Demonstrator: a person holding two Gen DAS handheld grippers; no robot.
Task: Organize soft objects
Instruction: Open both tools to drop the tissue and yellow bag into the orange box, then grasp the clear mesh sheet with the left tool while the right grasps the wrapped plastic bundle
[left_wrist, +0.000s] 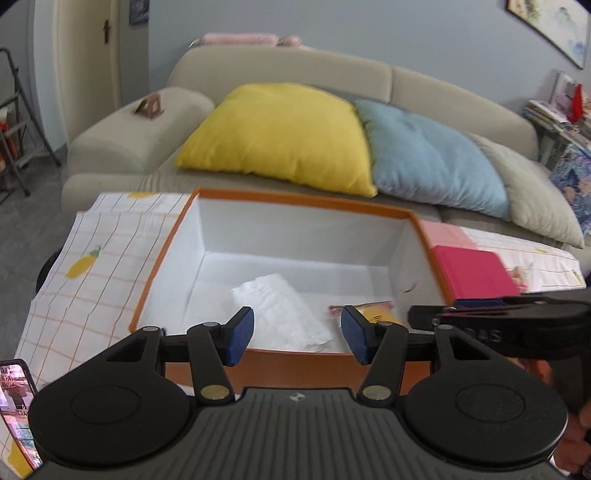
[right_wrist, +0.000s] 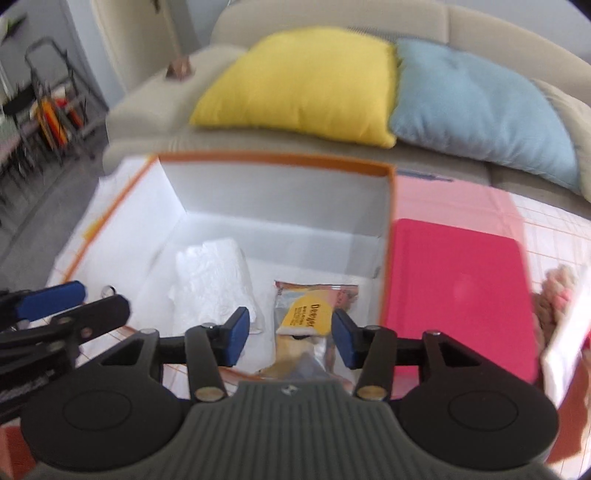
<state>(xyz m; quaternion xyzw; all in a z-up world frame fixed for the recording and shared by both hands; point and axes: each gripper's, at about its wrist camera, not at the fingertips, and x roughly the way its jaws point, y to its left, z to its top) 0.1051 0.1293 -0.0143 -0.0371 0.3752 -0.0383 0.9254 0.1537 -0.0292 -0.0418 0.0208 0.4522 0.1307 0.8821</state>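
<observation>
Orange box (left_wrist: 162, 254) holding white cloth (left_wrist: 284, 314), both claws released, right view alone shows yellow-labelled packet (right_wrist: 306, 317) clearly.

Tissue wad (right_wrist: 214, 280): I see it white, crumpled, lying left on the box floor.
Packet (right_wrist: 306, 314): clear plastic, yellow label, lying flat, just right of the wad.
Box (left_wrist: 295, 195): orange outside, white inside, open-topped.

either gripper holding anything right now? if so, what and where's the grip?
Nothing held. Left gripper is open and empty over the orange box. Right gripper is open; the plastic packet lies between its pads, untouched.
</observation>
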